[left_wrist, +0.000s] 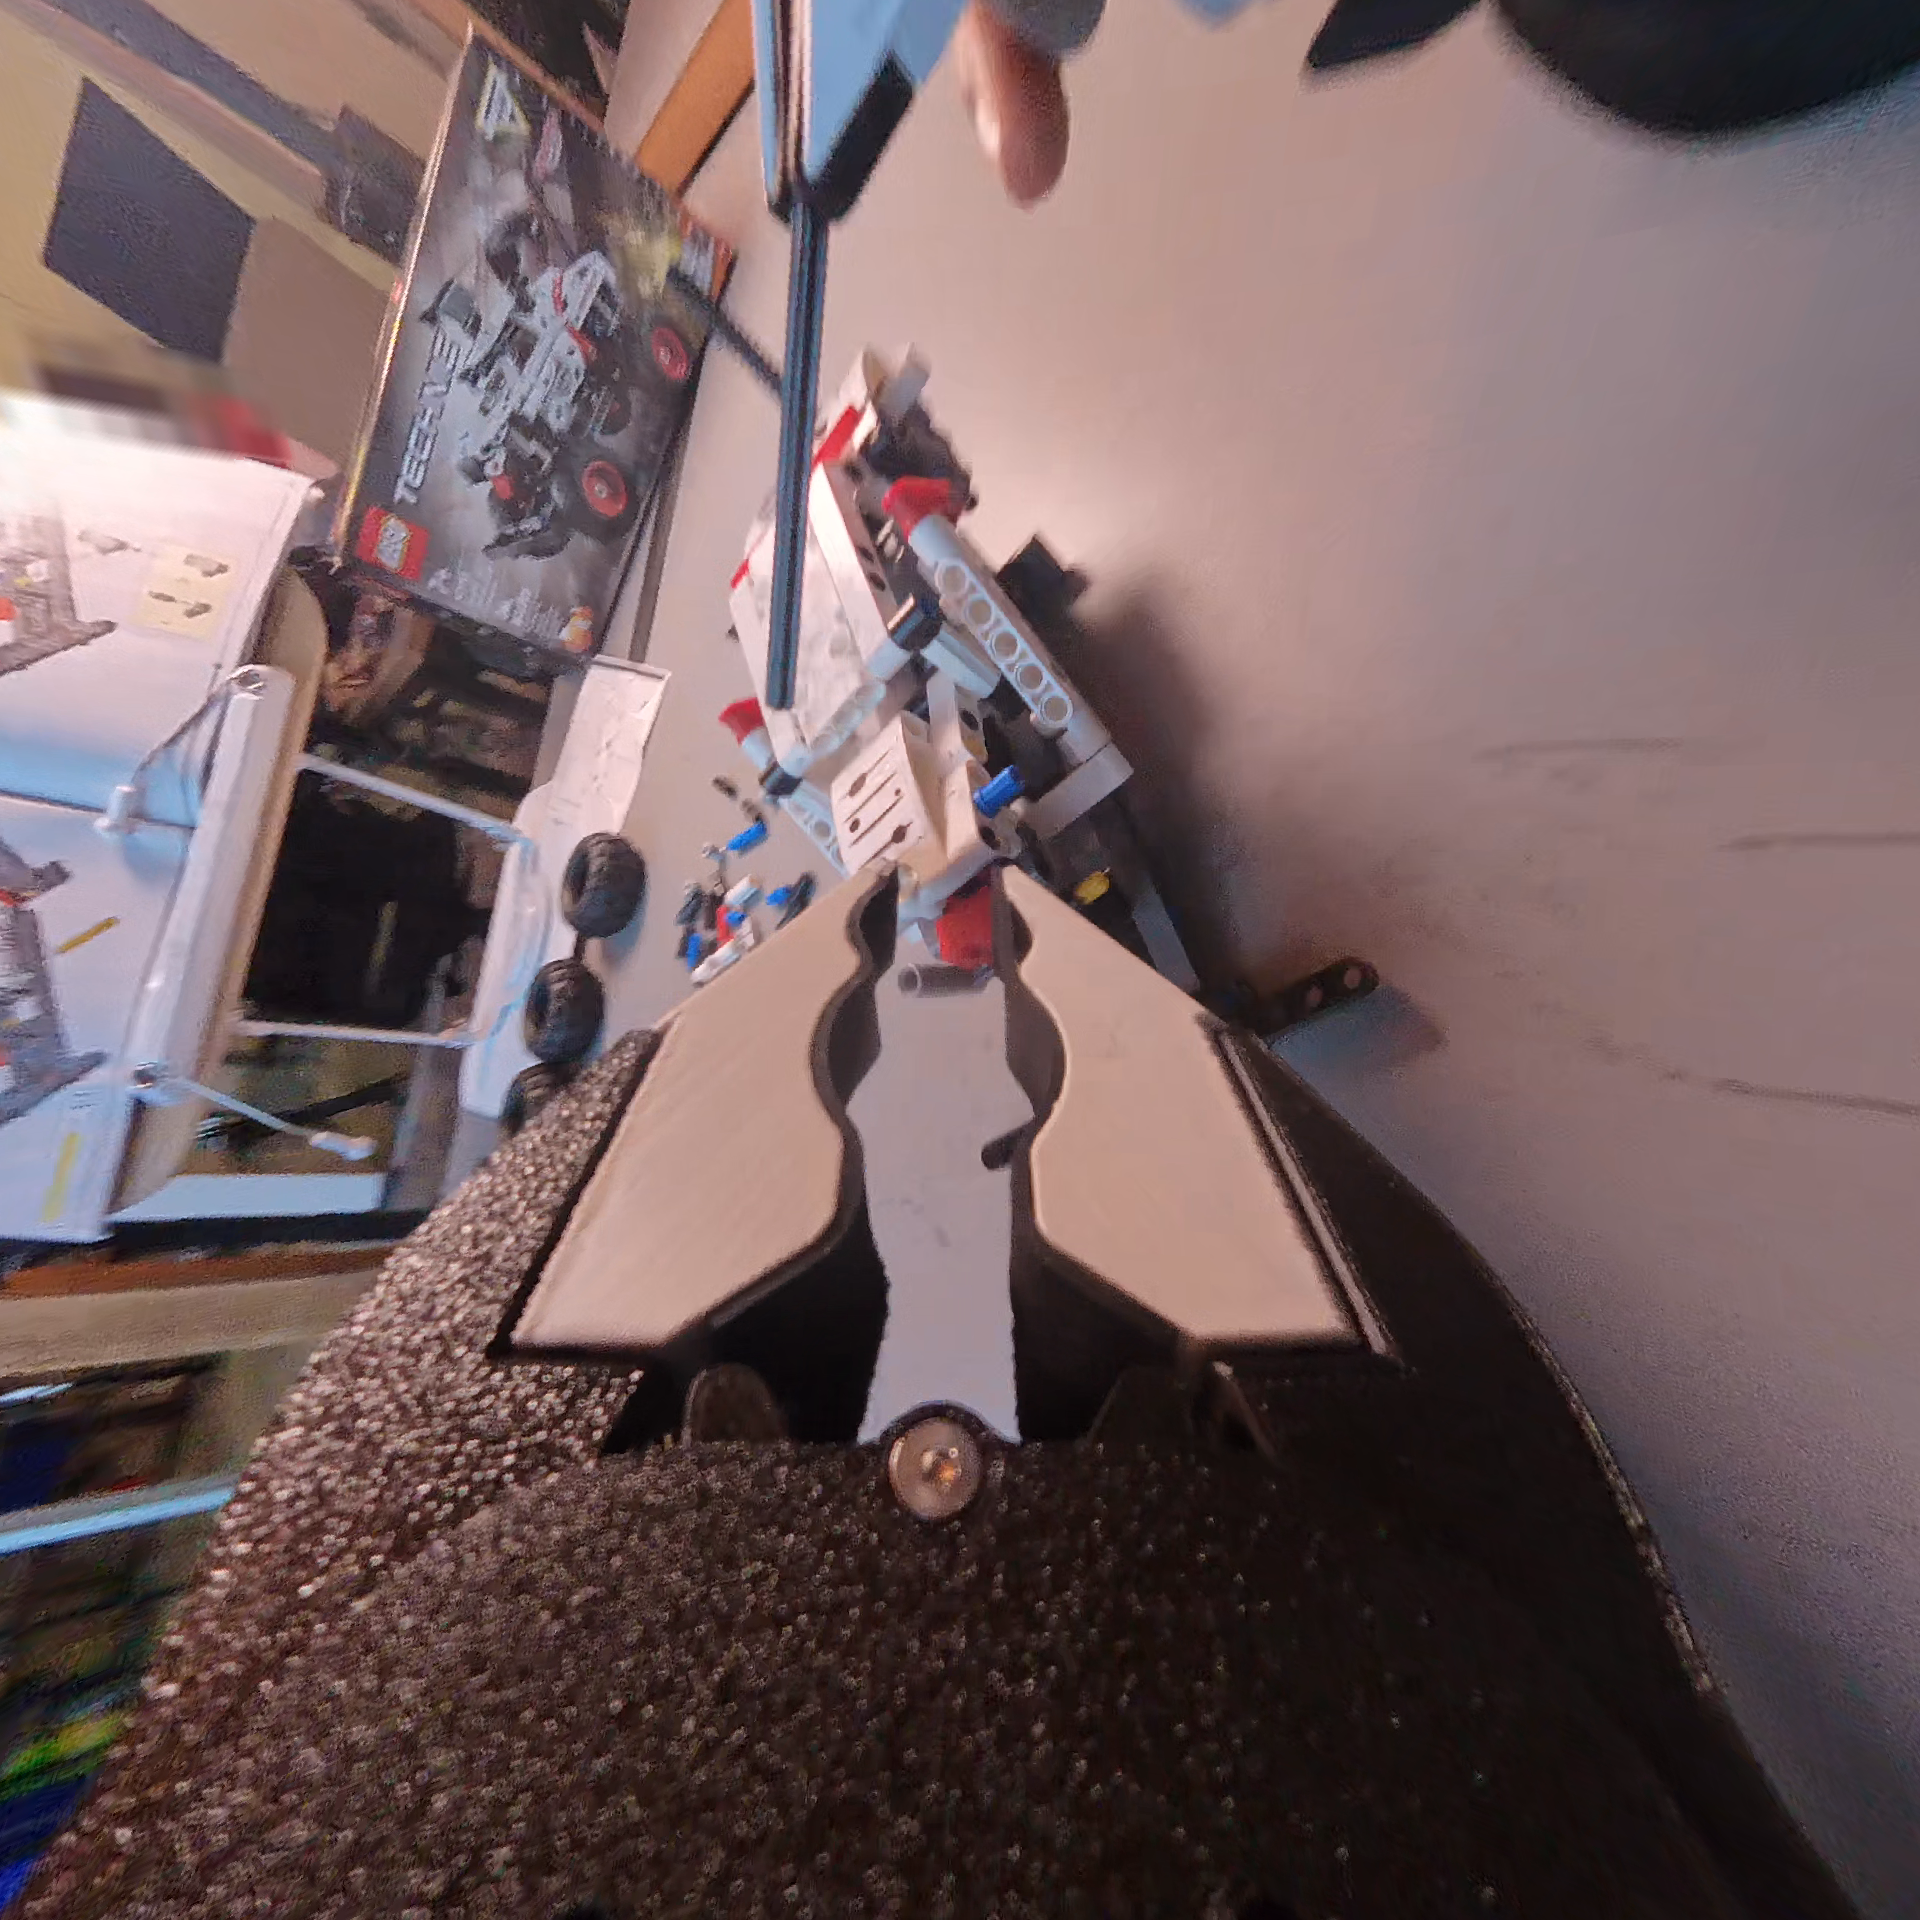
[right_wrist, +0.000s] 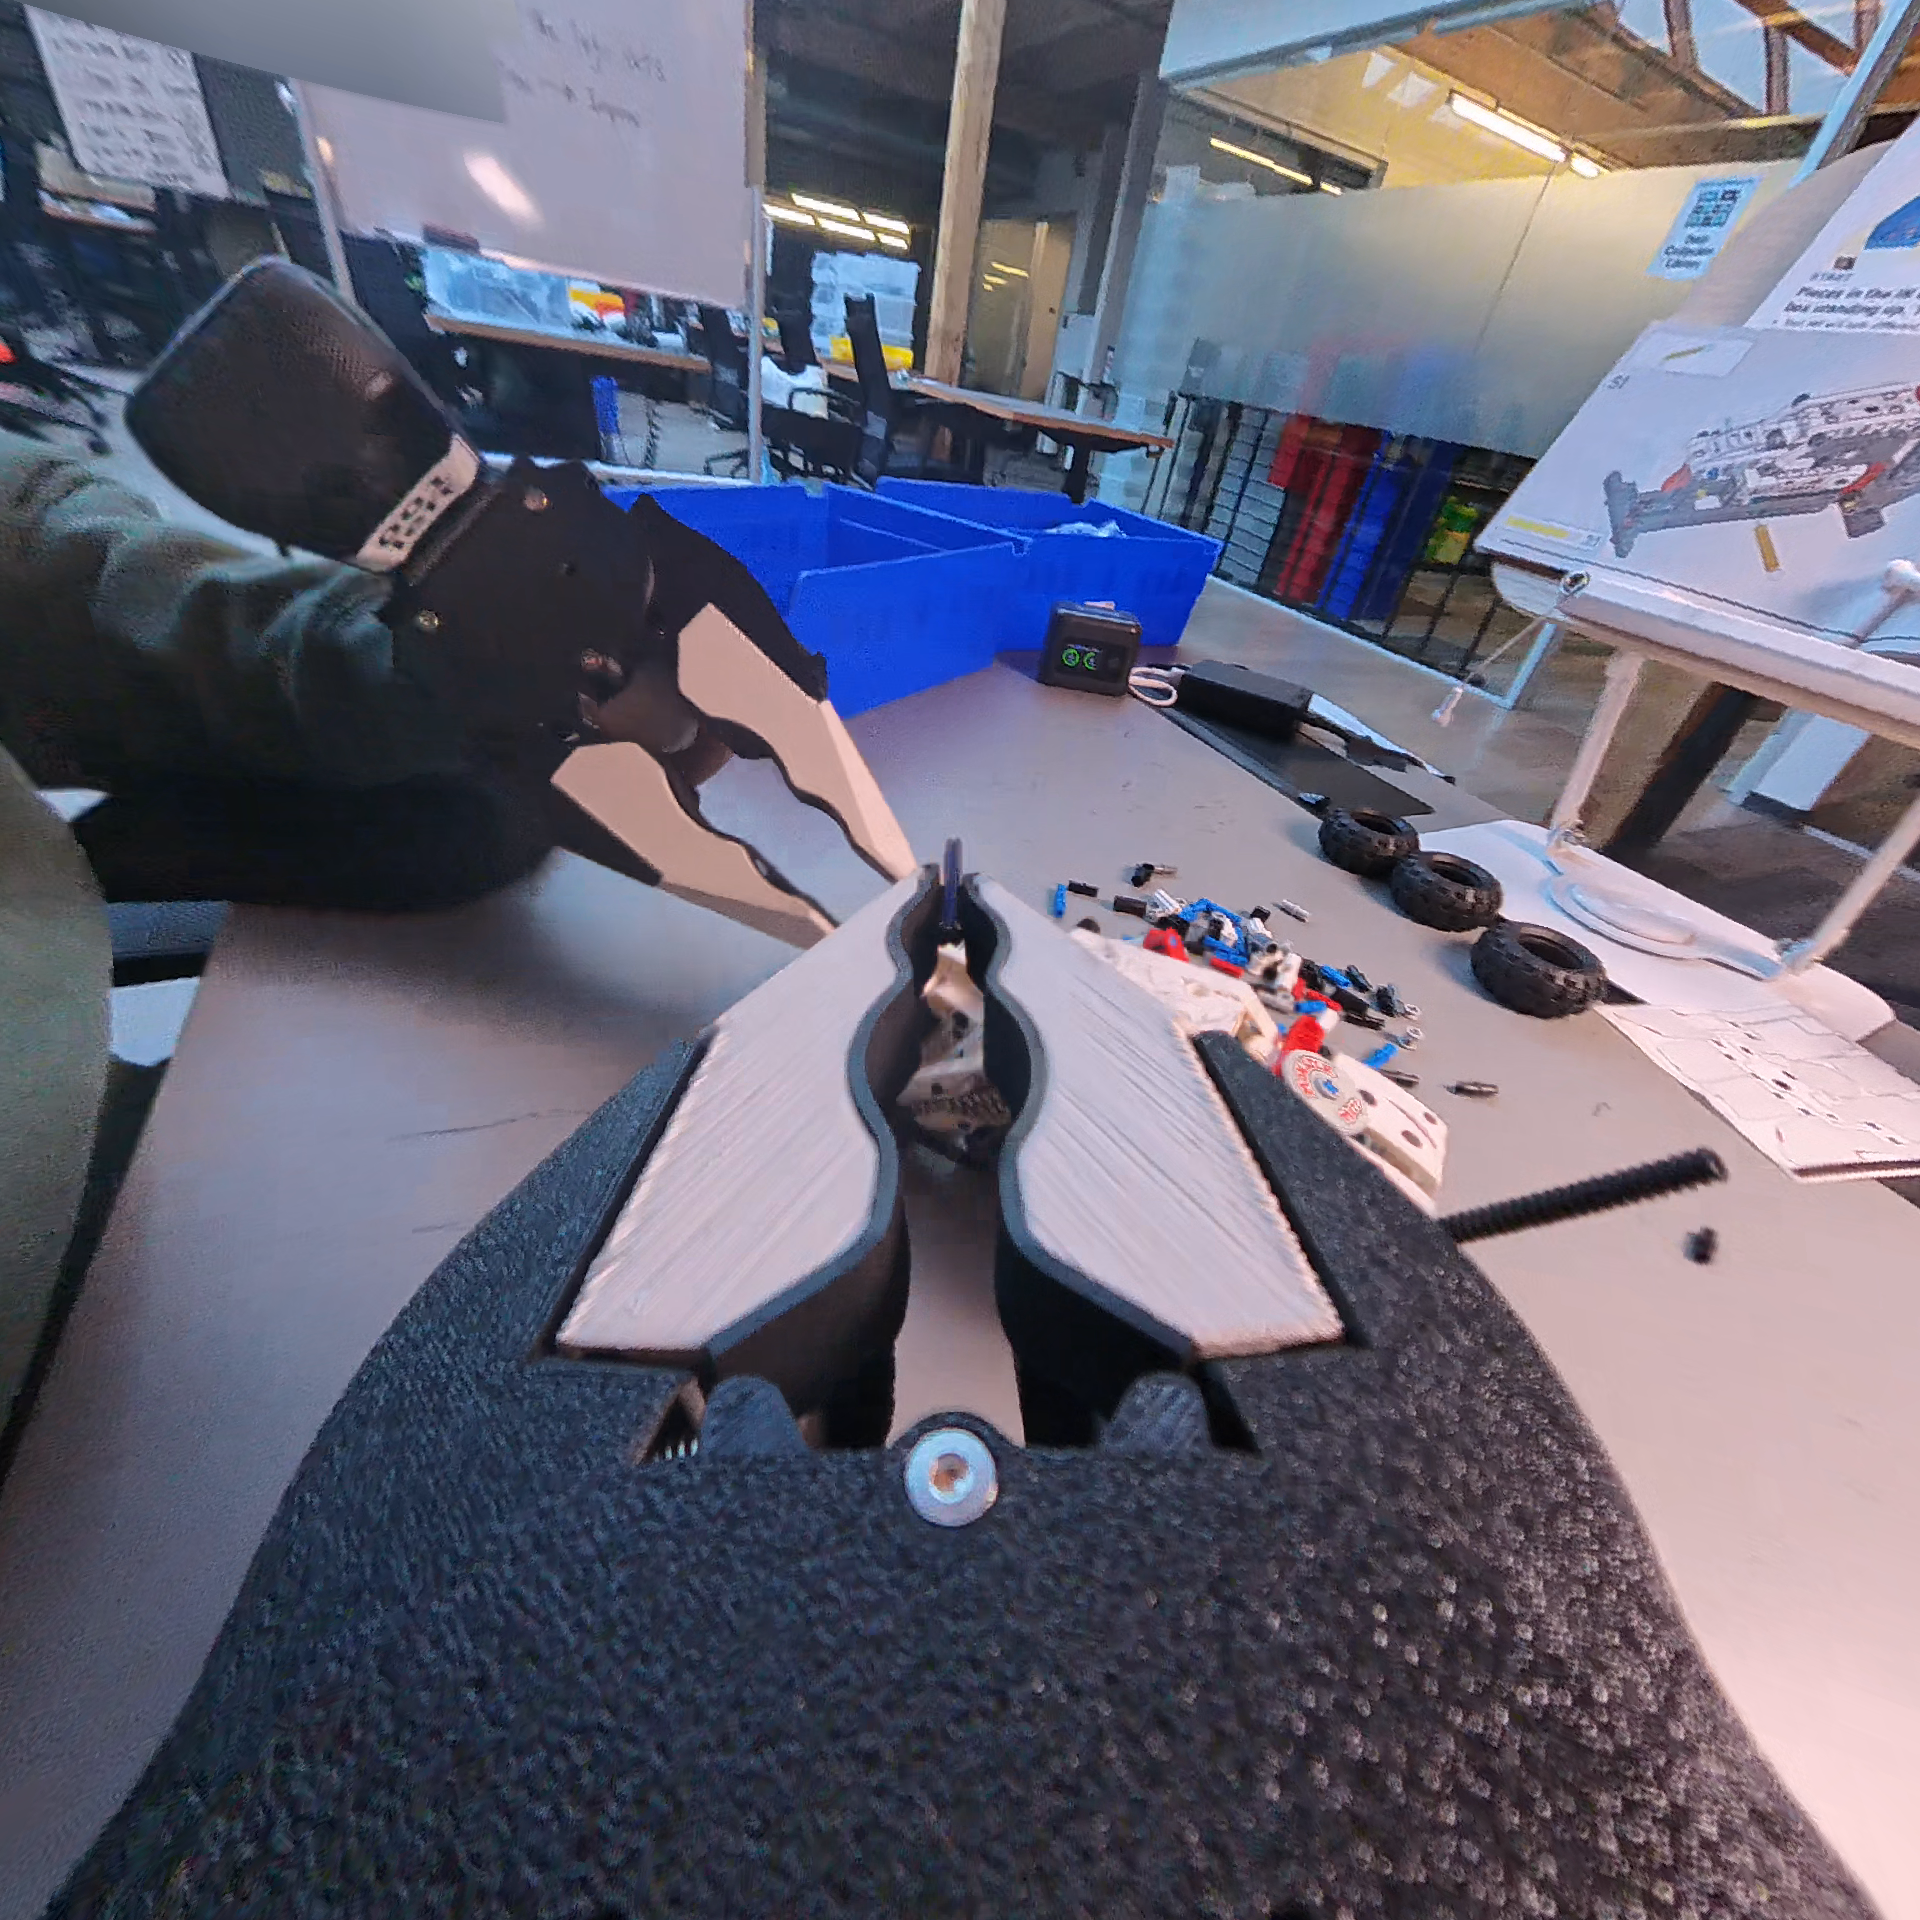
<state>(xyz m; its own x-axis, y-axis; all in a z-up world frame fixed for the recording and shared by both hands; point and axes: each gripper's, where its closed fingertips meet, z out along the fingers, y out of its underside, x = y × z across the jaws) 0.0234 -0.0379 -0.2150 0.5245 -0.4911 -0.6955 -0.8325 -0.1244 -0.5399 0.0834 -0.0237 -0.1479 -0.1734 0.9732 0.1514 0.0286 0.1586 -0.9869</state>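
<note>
model (left_wrist: 914, 665) mid-table, long axis running away from left gripper (left_wrist: 940, 883) | left: fingers narrowly apart, empty, tips just before model's near end | right gripper (right_wrist: 948, 894): closed on thin dark-blue piece (right_wrist: 950, 883), above model | left nearer

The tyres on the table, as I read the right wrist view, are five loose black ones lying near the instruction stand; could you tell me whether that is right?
Not quite: there are three loose black tyres, not five. The right wrist view shows them in a row near the instruction stand. The right gripper is away from them, shut on a dark rod.
</note>
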